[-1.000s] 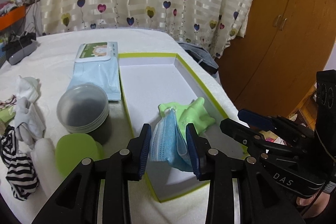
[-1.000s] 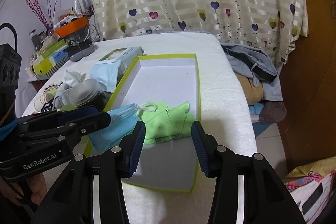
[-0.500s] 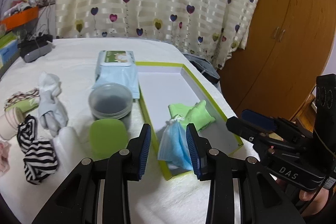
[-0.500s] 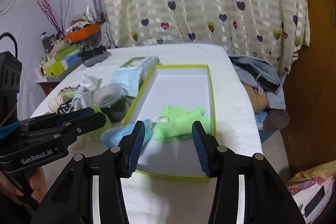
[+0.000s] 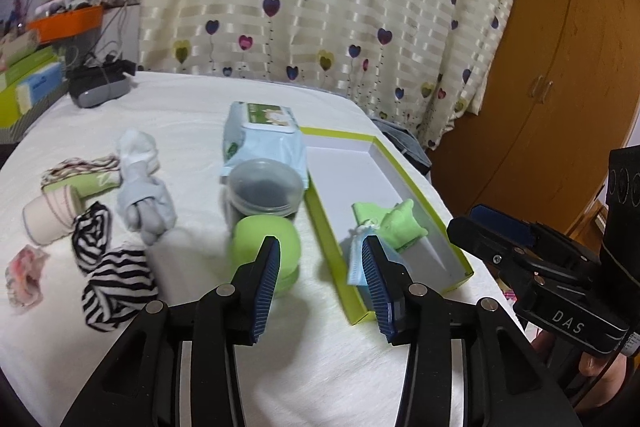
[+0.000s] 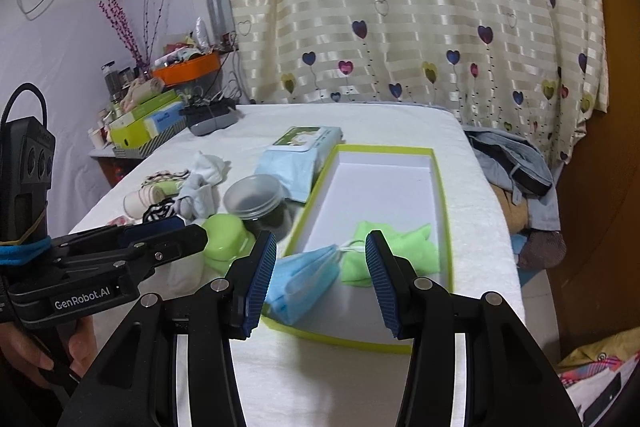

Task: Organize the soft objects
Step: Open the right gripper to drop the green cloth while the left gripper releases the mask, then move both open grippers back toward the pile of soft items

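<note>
Now the box (image 6: 439, 187), shallow, lime-rimmed, sits at the bed's (image 5: 192, 115) right edge, long axis running from the near edge toward the curtain. Stiff card, light, would slide if nudged. Inside, at its near end: green cloth (image 6: 394, 251), crumpled, limp, light, no clear axis; pinch any raised fold. Just beside it the mask (image 6: 298, 277), blue, pleated, folded, very light and floppy; it lies over the box's near left corner, long axis slanting from that corner toward the cloth, ear loops at the cloth end. Best taken across the folded body, not by the loops, I'd judge.

Loose socks left of the box on the bed: striped sock (image 5: 116, 281), grey sock (image 5: 146, 203), both soft, bunched, easy to pinch mid-bundle.

Left gripper (image 5: 320, 277) jaws opening, nothing between them; mask shows beyond the right finger. Right gripper (image 6: 320, 277) jaws spread, empty, above the mask.
</note>
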Tool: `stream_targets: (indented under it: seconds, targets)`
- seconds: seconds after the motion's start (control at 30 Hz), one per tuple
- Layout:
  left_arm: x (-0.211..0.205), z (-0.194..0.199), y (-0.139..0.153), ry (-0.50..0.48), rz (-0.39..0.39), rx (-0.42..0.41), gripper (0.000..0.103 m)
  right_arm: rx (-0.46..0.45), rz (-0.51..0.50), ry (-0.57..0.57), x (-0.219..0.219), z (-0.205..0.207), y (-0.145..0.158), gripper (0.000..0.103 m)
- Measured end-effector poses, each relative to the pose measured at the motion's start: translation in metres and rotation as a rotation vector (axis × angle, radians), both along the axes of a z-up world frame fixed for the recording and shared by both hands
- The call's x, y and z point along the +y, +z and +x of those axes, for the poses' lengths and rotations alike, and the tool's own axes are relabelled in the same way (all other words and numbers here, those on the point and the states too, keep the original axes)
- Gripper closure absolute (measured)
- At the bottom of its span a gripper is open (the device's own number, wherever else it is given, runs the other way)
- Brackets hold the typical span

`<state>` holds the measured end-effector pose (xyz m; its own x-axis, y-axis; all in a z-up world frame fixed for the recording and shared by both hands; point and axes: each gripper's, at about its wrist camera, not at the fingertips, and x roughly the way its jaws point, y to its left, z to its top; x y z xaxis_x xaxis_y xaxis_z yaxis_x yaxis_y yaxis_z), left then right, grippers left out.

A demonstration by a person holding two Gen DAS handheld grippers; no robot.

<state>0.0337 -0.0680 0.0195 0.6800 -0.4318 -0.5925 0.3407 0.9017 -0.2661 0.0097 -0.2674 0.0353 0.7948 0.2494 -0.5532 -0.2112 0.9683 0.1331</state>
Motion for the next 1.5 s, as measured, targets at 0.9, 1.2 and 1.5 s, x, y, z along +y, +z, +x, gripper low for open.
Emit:
stream_targets:
  seconds: [0.9,1.2,1.5]
  targets:
    - [0.117,-0.015,-0.021,0.272,-0.012,0.042,0.061,0.036,-0.065,0.245,0.1,-0.009,-0.01,0.042]
    - [0.138,-0.009,-0.037,0.323,-0.003,0.082,0.061,0.11,-0.044,0.304,0.114,-0.005,-0.021,0.042]
    - [0.139,0.007,-0.052,0.31,-0.001,0.126,0.05,0.141,-0.032,0.341,0.119,-0.001,-0.029,0.042]
